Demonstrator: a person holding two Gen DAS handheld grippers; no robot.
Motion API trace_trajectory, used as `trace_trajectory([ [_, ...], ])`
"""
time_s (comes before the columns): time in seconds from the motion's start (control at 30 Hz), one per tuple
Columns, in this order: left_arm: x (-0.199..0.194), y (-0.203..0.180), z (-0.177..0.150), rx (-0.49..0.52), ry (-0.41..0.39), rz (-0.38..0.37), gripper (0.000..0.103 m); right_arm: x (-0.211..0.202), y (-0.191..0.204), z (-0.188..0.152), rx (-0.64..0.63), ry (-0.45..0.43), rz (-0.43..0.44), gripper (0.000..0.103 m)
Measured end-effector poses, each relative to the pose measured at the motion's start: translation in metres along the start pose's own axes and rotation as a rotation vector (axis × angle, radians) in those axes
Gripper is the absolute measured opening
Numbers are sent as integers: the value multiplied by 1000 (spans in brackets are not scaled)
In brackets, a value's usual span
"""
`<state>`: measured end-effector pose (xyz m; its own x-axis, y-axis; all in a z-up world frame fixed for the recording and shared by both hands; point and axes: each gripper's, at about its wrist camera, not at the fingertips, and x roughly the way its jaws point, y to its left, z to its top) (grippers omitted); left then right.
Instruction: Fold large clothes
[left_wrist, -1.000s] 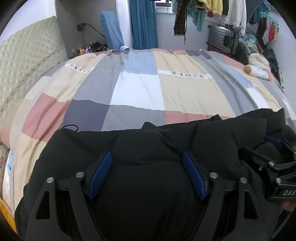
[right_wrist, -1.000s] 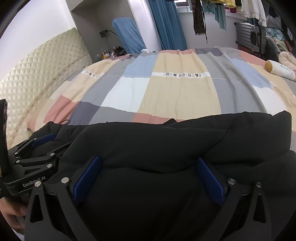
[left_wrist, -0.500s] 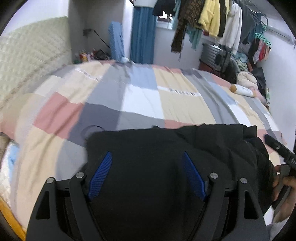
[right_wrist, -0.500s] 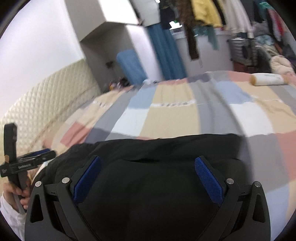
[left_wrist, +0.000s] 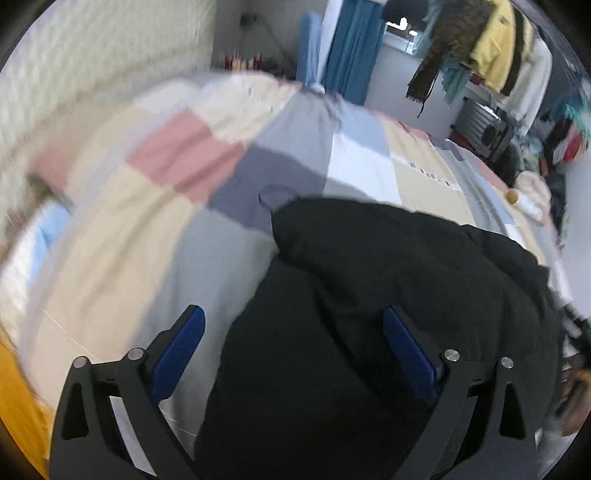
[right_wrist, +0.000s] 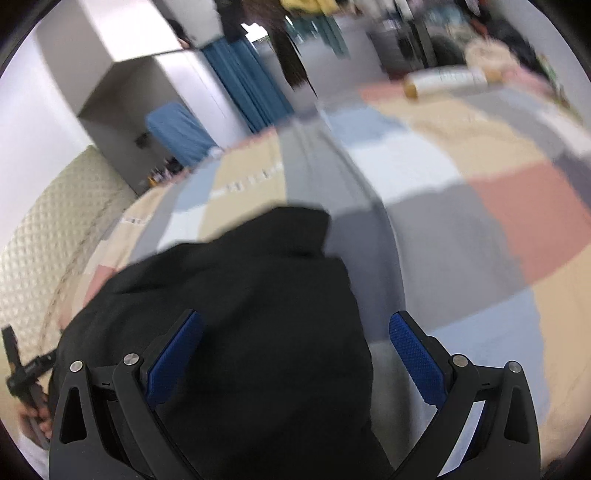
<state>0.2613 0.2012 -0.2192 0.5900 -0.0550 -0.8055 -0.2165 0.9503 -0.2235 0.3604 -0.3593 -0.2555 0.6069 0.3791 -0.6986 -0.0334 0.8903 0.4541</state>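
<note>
The black coat (left_wrist: 388, 314) lies bunched on the bed (left_wrist: 129, 229), soft, bulky, probably slippery. Both grippers' fingers (left_wrist: 181, 349) (right_wrist: 415, 354) spread wide, empty; grasp thick edges.

Black all over, plain: the padded coat (left_wrist: 388, 295). Checked in pink, beige, grey, white and pale blue: the quilt cover (left_wrist: 229, 155). Blue ribbed pads (right_wrist: 173, 358) on black gripper fingers. Cream, diamond-quilted: the headboard (right_wrist: 44, 229). Teal-blue, plain: the curtain (left_wrist: 347, 48). Yellow among the hanging clothes (left_wrist: 495, 48).
</note>
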Motion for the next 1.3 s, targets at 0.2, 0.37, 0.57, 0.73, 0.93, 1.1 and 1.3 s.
trace_trajectory([
  [0.2, 19, 16, -1, -130, 64, -191, 93, 20, 5, -7, -14, 70, 139, 88],
  [0.37, 15, 7, -5, -118, 56, -221, 46, 3, 40, -8, -124, -38, 88, 17],
  [0.57, -30, 6, 4, -114, -118, -255, 11, -26, 59, 5, -164, -205, 18, 6],
  [0.73, -69, -6, 17, -62, -284, -257, 10, -26, 68, 28, -181, -294, -48, 5],
  [0.93, -44, -9, 34, -16, -269, -127, 10, 13, 66, 33, -220, -210, -183, 5],
  [1.1, 7, 2, 22, -4, -74, -32, 10, 47, 51, 17, -244, -78, -254, 5],
  [1.3, 8, -1, 14, 32, -46, 1, 11, 46, 46, 9, -239, -51, -250, 6],
])
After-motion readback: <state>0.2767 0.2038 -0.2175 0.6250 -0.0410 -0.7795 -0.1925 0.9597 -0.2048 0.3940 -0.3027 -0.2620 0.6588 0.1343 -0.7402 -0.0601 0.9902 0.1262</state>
